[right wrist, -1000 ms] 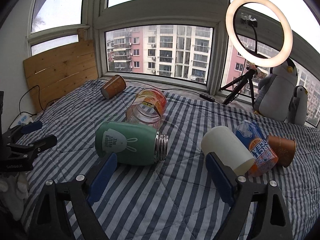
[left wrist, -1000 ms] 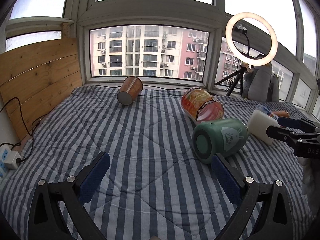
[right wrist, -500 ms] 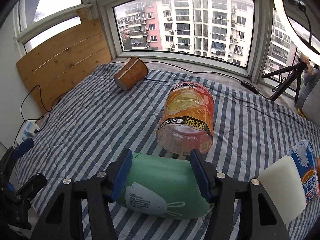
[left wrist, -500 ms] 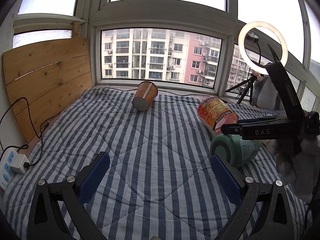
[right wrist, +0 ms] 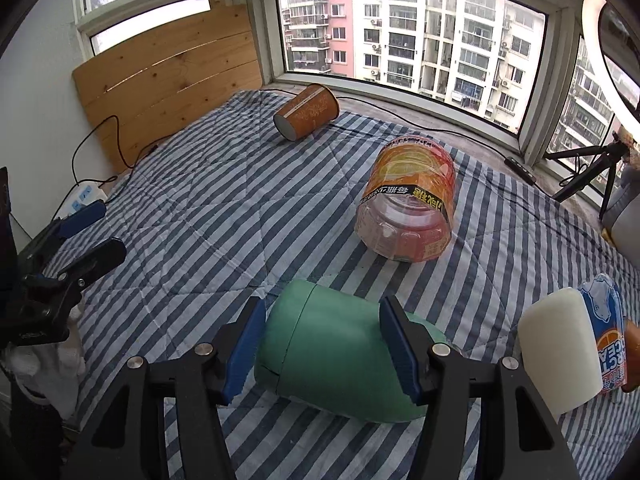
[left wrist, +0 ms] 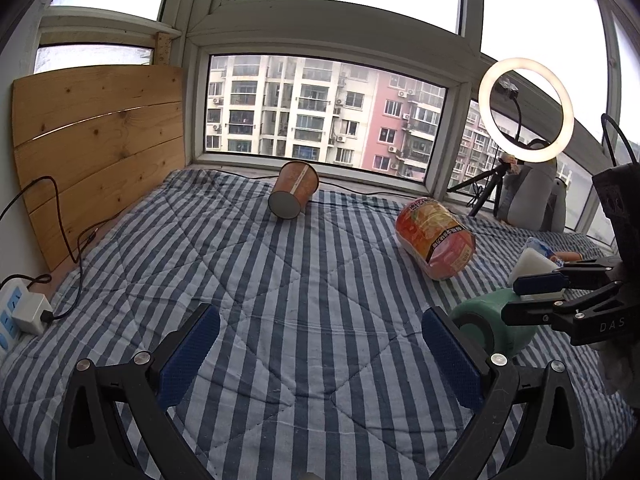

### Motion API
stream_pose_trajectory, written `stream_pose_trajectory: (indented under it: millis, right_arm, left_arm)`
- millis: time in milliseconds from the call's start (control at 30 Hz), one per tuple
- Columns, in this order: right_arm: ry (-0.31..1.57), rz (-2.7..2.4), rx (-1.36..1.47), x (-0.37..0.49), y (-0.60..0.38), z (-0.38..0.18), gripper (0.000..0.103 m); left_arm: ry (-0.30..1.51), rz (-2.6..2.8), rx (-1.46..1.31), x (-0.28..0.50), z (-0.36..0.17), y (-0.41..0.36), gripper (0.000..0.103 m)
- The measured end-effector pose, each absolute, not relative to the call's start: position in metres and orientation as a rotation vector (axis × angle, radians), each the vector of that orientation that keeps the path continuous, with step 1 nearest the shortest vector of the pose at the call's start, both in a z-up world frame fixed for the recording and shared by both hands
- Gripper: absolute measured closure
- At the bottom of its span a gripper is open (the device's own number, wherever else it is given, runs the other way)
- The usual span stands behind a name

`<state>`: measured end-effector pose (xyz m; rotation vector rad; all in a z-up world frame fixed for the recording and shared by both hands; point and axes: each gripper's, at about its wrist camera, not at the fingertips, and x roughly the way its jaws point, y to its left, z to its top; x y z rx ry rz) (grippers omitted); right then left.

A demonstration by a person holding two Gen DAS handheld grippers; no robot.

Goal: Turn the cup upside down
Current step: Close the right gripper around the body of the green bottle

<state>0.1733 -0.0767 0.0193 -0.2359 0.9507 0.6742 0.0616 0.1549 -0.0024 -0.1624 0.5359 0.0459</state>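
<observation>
A green cup (right wrist: 340,348) lies on its side on the striped quilt (right wrist: 224,216). My right gripper (right wrist: 323,354) has its blue pads on both sides of the cup, closed against it. In the left wrist view the green cup (left wrist: 492,328) shows at the right with the right gripper (left wrist: 556,292) over it. My left gripper (left wrist: 320,354) is open and empty above bare quilt, left of the cup. It also shows at the left edge of the right wrist view (right wrist: 86,236).
An orange paper cup (right wrist: 308,116) lies on its side near the window. A clear orange-labelled jar (right wrist: 408,208) lies behind the green cup. A white cup (right wrist: 560,356) and a blue-labelled can (right wrist: 608,336) lie at the right. A power strip (left wrist: 16,312) and a wooden board (left wrist: 96,148) are at the left. A ring light (left wrist: 526,108) stands at the back right.
My right gripper moved down and forward over the green cup and closed its pads on it. The left gripper shifted left and stayed open.
</observation>
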Motion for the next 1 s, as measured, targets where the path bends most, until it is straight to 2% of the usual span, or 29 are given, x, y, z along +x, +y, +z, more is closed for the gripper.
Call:
stream_pose_trajectory:
  millis: [167, 233, 300, 467, 533, 667, 1000]
  right_arm:
    - [0.98, 0.812, -0.281, 0.142, -0.091, 0.036, 0.047]
    - [0.904, 0.758, -0.339, 0.136, -0.095, 0.047, 0.033]
    - [0.901, 0.793, -0.348, 0.141, -0.097, 0.05, 0.029]
    - [0.918, 0.823, -0.44, 0.156, -0.083, 0.027, 0.029]
    - [0.952, 0.832, -0.426, 0.167, -0.082, 0.017, 0.025]
    - [0.984, 0.875, -0.36, 0.181, -0.091, 0.014, 0.025]
    - [1.025, 0.941, -0.297, 0.197, -0.095, 0.008, 0.024]
  left_arm:
    - [0.542, 0.014, -0.176, 0.046, -0.003, 0.142, 0.001]
    - [0.549, -0.004, -0.177, 0.041, -0.004, 0.133, 0.001]
    - [0.562, -0.029, -0.167, 0.035, -0.008, 0.12, 0.001]
    - [0.592, -0.098, -0.123, 0.023, -0.016, 0.081, 0.001]
    - [0.616, -0.139, -0.118, 0.023, -0.02, 0.067, 0.001]
    - [0.676, -0.231, -0.116, 0.031, -0.03, 0.036, 0.001]
    - [0.778, -0.343, -0.099, 0.072, -0.047, -0.019, 0.013]
